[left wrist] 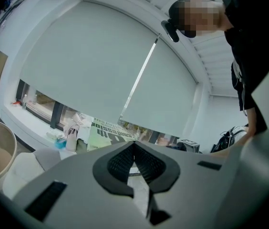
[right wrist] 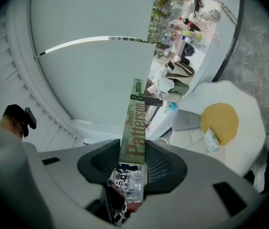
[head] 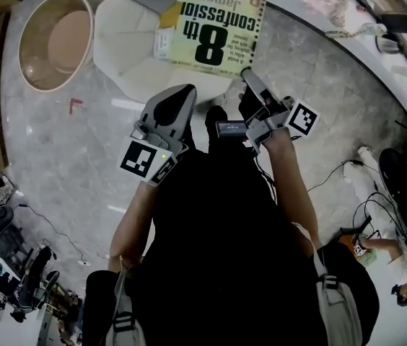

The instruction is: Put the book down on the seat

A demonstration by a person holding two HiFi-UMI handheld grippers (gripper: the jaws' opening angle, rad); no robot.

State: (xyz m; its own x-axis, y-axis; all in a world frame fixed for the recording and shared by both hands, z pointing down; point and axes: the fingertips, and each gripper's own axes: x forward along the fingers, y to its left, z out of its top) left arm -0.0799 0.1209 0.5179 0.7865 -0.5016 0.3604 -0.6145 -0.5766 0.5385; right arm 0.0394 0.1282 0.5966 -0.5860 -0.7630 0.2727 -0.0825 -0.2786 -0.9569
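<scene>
The book [head: 216, 21], a pale green paperback with bold black print, hangs cover-up over the white seat [head: 128, 45]. My right gripper [head: 250, 78] is shut on its lower corner. In the right gripper view the spine [right wrist: 133, 128] stands upright, pinched between the two pads, with the seat [right wrist: 242, 144] off to the right and below. A yellow cushion [right wrist: 219, 120] and a small packet [right wrist: 211, 139] lie on that seat. My left gripper [head: 177, 98] hovers beside the right one, near the seat's front edge. Its jaws meet with nothing in them [left wrist: 134, 146].
A round tan tub [head: 54, 40] stands on the marble floor left of the seat. A cluttered window counter [head: 362, 20] curves along the far right. Cables and a black bag [head: 405, 186] lie on the floor at right. A small red mark [head: 76, 105] is on the floor.
</scene>
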